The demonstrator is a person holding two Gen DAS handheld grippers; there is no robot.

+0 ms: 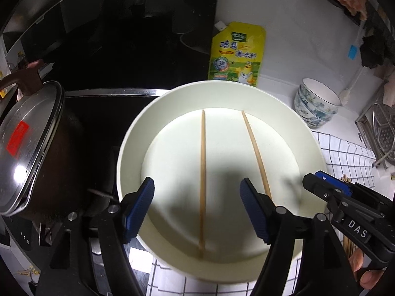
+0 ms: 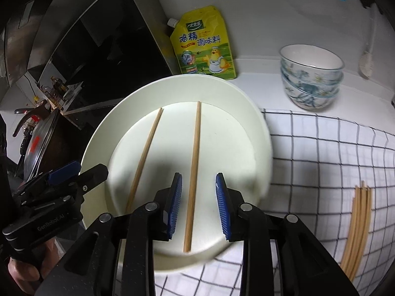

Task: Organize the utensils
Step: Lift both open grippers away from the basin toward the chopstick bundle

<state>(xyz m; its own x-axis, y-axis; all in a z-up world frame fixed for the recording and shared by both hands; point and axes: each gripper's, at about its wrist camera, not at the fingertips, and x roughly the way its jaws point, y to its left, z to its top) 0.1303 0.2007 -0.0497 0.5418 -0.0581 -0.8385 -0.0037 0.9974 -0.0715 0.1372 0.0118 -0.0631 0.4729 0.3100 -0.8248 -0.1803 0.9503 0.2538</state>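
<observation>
Both your left gripper (image 1: 197, 207) and right gripper (image 2: 198, 207) hang released over the two chopsticks (image 2: 193, 172) lying apart on the plate (image 2: 246, 113); a careless regrasp could roll them off the near rim.

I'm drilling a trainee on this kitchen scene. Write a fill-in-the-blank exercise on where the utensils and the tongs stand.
1. ____ chopsticks lie on the white plate.
2. The right tongs stand open, with one ____ between the blue pads, untouched.
3. The patterned bowls stand ____ in one another behind the checked cloth.
4. A bundle of chopsticks lies on the ____.

Missing words: two; chopstick; stacked; checked cloth
</observation>
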